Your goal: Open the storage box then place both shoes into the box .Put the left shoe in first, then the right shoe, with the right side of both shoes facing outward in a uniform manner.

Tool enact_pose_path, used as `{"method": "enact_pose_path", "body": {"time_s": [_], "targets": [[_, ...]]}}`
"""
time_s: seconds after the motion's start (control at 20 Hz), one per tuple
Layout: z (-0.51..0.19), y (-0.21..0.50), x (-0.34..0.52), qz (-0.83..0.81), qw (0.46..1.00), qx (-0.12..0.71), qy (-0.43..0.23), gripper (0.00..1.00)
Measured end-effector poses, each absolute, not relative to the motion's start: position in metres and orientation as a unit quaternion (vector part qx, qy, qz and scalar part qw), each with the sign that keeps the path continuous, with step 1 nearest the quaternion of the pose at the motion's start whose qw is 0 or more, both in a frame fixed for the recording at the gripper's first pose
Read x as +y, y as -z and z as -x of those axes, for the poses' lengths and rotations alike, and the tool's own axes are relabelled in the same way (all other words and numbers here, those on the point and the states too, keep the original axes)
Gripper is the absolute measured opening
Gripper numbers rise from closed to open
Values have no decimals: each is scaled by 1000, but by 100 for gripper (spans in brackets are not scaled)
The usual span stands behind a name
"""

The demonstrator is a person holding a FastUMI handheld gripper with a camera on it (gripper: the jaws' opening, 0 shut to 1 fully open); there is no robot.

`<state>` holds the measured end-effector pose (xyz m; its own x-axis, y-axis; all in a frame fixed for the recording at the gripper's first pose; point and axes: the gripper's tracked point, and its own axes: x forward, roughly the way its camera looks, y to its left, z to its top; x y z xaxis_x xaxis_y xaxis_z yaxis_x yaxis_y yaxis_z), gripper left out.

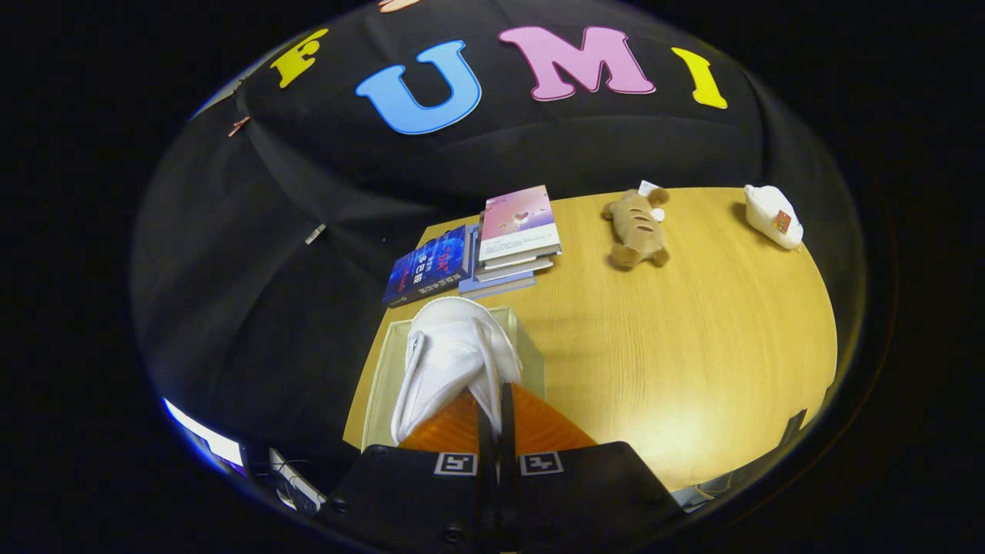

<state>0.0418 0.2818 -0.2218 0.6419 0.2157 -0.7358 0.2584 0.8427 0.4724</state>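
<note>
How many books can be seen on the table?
4, maybe more hidden: a dark blue book beyond the white shoe the fingers grip, beside a stack of three.

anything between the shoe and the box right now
Nothing visible. The gripper is shut on the white shoe's edge, and the shoe hangs right over the clear box. The books lie beyond the box, out of the way.

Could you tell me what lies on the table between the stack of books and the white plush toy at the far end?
In the gripper view, a brown plush toy lies between the stack of books and the white plush toy, with bare table around it.
</note>
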Motion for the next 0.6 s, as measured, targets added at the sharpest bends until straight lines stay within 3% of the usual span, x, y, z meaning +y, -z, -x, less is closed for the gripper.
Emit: {"method": "enact_pose_path", "body": {"time_s": [0.45, 0.55, 0.6], "targets": [[-62, 281, 305, -211, 863, 456, 50, 6], [-62, 281, 317, -228, 859, 457, 38, 13], [-64, 275, 314, -229, 862, 451, 38, 30]]}}
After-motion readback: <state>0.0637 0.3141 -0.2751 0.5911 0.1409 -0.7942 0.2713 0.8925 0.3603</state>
